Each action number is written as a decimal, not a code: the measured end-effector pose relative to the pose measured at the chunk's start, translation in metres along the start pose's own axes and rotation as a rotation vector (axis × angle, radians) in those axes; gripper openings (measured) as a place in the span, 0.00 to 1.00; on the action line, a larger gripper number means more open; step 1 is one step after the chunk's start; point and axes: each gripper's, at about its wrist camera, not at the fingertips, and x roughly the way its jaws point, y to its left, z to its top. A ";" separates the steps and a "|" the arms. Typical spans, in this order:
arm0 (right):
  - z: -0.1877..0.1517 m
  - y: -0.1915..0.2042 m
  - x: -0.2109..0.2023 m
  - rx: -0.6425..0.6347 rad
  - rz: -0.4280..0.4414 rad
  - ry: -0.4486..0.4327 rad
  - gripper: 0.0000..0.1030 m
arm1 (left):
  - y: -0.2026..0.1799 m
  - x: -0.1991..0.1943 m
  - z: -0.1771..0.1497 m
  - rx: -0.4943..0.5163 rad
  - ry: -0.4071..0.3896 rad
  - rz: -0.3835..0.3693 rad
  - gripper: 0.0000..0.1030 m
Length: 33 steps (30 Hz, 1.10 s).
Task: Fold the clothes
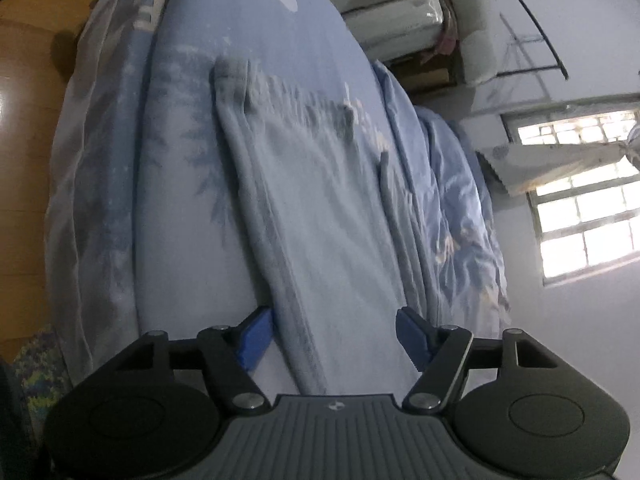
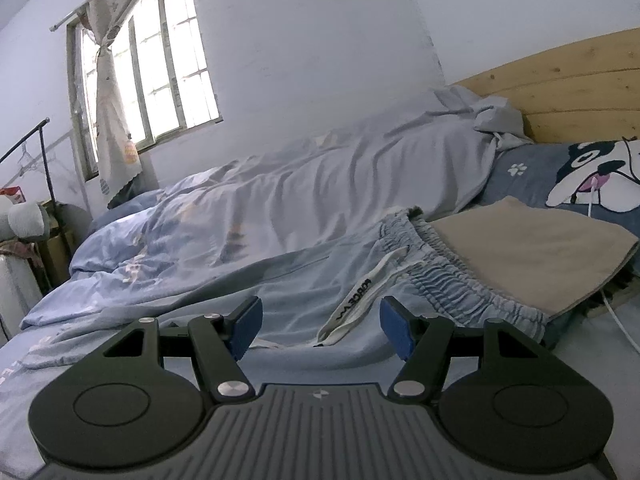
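Fingers (image 1: 253, 336) straddle soft, ribbed-waist blue trousers (image 1: 320, 208).

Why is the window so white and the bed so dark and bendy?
In both views the window is overexposed by daylight, so its panes glare white while the room stays dim. In the left wrist view the bed is tilted, slightly blurred and bulges from fisheye distortion. In the right wrist view the trousers look sharper.

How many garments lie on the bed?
2 that I can see: light-blue trousers spread before both grippers, and a folded beige piece beside their waistband, near the pillow. Others may hide under the duvet.
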 end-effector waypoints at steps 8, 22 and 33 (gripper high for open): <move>-0.002 0.011 0.001 -0.005 0.001 -0.003 0.65 | -0.011 0.007 0.002 0.028 0.001 -0.028 0.63; 0.004 -0.026 -0.015 0.094 -0.094 -0.045 0.65 | -0.010 0.023 0.024 0.059 -0.016 0.056 0.23; -0.003 -0.122 -0.027 0.276 -0.309 0.075 0.66 | -0.044 0.026 0.030 0.100 -0.011 0.044 0.03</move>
